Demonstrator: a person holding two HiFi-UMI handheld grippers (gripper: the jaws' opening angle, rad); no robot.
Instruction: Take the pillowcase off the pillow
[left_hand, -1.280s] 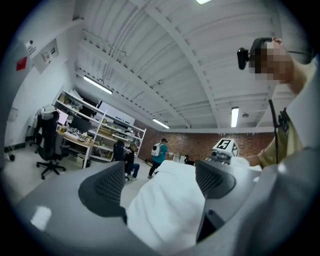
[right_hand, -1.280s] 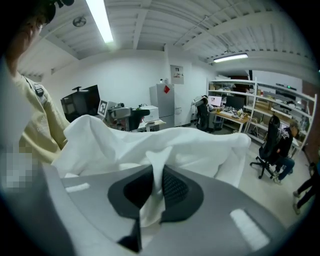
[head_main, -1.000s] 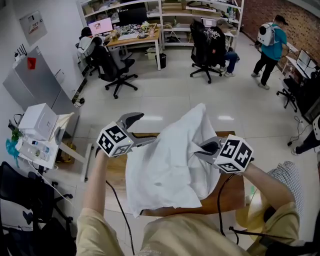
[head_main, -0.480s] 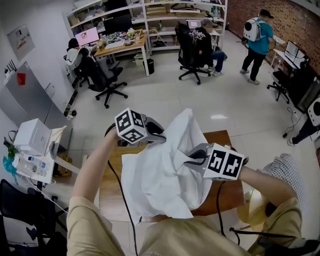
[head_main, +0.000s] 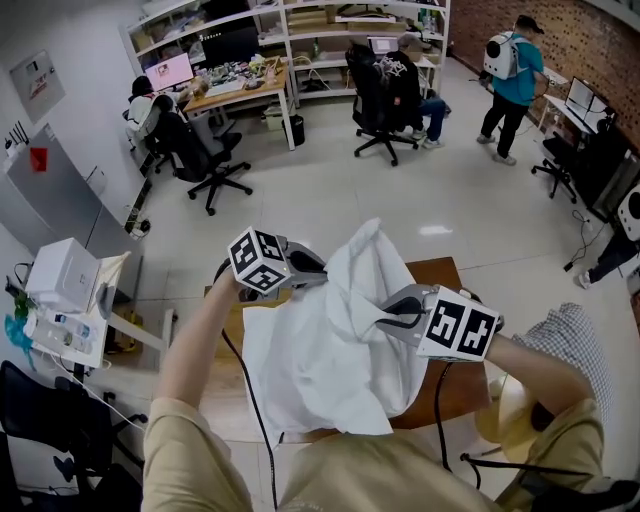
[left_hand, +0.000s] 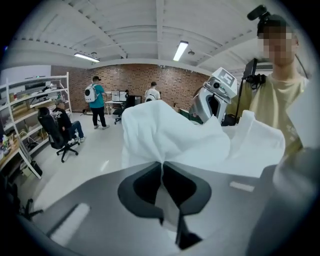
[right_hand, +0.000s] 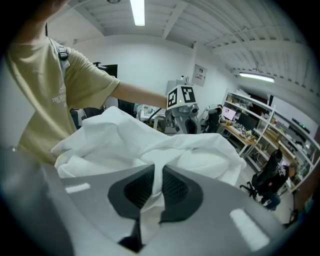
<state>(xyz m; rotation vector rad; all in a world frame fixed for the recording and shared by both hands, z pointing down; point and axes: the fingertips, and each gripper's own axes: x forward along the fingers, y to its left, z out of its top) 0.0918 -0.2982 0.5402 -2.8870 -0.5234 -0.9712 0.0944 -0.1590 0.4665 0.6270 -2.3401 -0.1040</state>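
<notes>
Pillowcase (head_main: 330, 350): white, bunched, held up over the wooden table (head_main: 455, 385), lower hem draping past its near edge. Left gripper (head_main: 320, 276): jaws have just been closing, now pinching fabric on the left. Right gripper (head_main: 388, 316): clamped on a fold on the right.

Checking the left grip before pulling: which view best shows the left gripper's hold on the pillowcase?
Left gripper view: the left gripper pinches a pillowcase fold, jaws just closed. Head view shows its cube beside the cloth, pinch unclear; right gripper view shows it small, distant.
</notes>
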